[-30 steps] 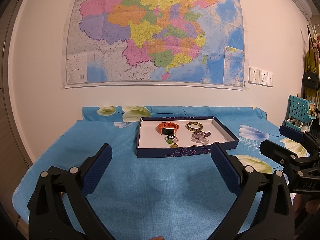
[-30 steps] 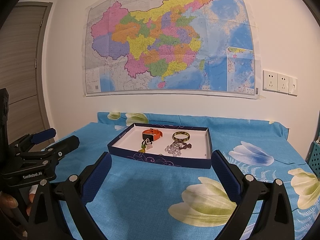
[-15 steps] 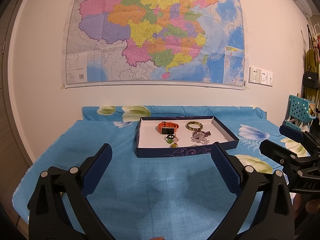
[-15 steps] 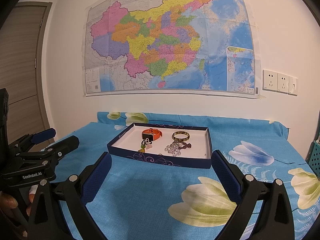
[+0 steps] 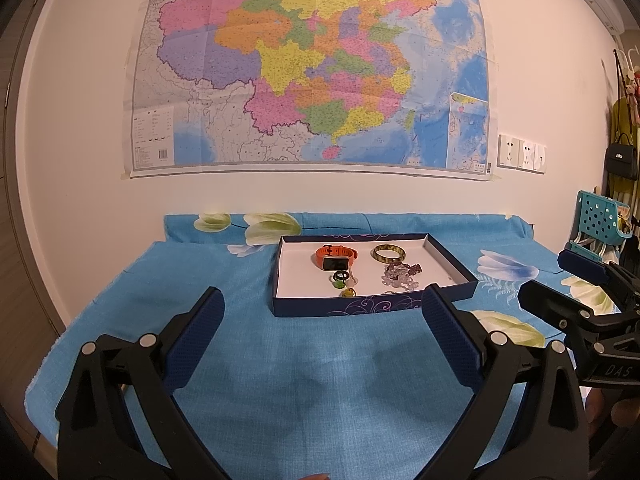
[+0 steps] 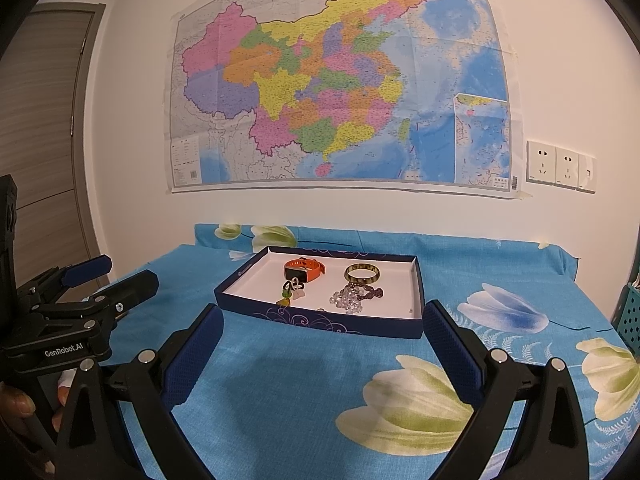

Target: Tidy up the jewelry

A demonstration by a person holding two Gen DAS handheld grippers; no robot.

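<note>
A dark blue box (image 5: pixel 374 305) (image 6: pixel 320 322) with a white floor stands on the blue flowered cloth ahead of both grippers. Inside lie an orange watch (image 5: pixel 335 257) (image 6: pixel 304 269), a green-brown bangle (image 5: pixel 389 254) (image 6: pixel 362 273), a heap of pale and dark beads (image 5: pixel 401 275) (image 6: pixel 354 297) and small green pendants (image 5: pixel 343 282) (image 6: pixel 289 295). My left gripper (image 5: pixel 322 330) hovers open short of the box, nothing between its fingers. My right gripper (image 6: pixel 320 340) is open too, just in front of the box. Each gripper shows at the side of the other's view.
A large coloured map (image 5: pixel 312 68) hangs on the wall behind the table. Wall sockets (image 6: pixel 560 166) sit to its right. A teal basket (image 5: pixel 602 220) and a hanging bag (image 5: pixel 620 162) are at the far right, a wooden door (image 6: pixel 44 120) at the left.
</note>
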